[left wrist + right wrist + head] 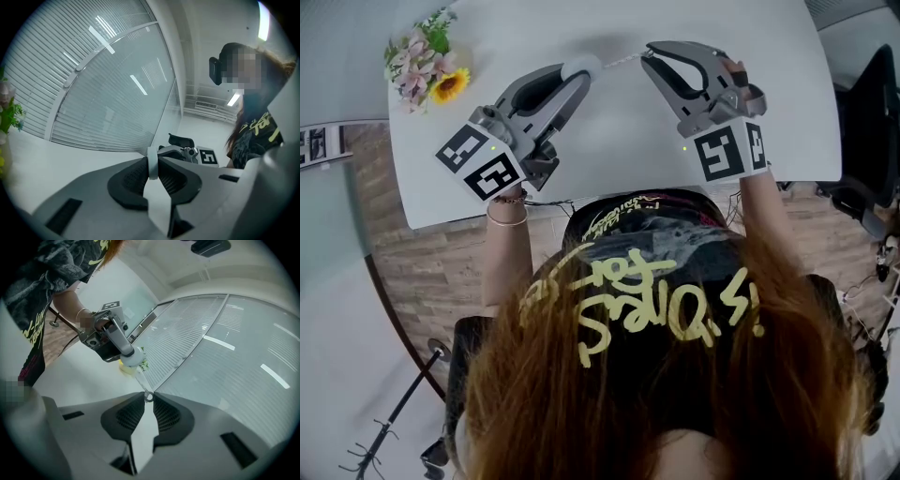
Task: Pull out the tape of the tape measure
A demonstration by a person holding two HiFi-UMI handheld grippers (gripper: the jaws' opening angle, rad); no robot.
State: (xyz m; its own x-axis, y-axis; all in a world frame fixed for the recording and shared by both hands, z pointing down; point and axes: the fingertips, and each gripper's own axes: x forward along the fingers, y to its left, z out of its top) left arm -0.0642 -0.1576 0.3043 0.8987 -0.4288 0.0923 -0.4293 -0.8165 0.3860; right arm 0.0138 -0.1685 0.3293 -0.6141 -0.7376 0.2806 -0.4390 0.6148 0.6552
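Pulling looks to be under way: the left tool (pixel 574 81) is pinching the white case (pixel 583 65) by its flat faces, and the right tool (pixel 649 56) is pinching the small ring (pixel 148 397) at the tape's end. Both hang above the bench (pixel 619 164), tips near each other, with a short run of tape (pixel 622 60) stretched between them. In the right gripper view the tape runs straight from ring to case, so little of it seems to be out yet.

To do this well, I judge that the case hand should hold steady while the ring hand draws away along the tape's own line. A sideways pull could twist the tape or drag it where it leaves the case. The ring is held only at the very tips of the pads. A smooth, even pull suits that better than a jerk, which could slip the ring free and let the tape snap back. The case needs a firm hold, since its round rim could roll between the pads.

No container shows. Flowers (pixel 422 64) sit at the bench's far left corner; whether they stand in a pot I cannot tell.
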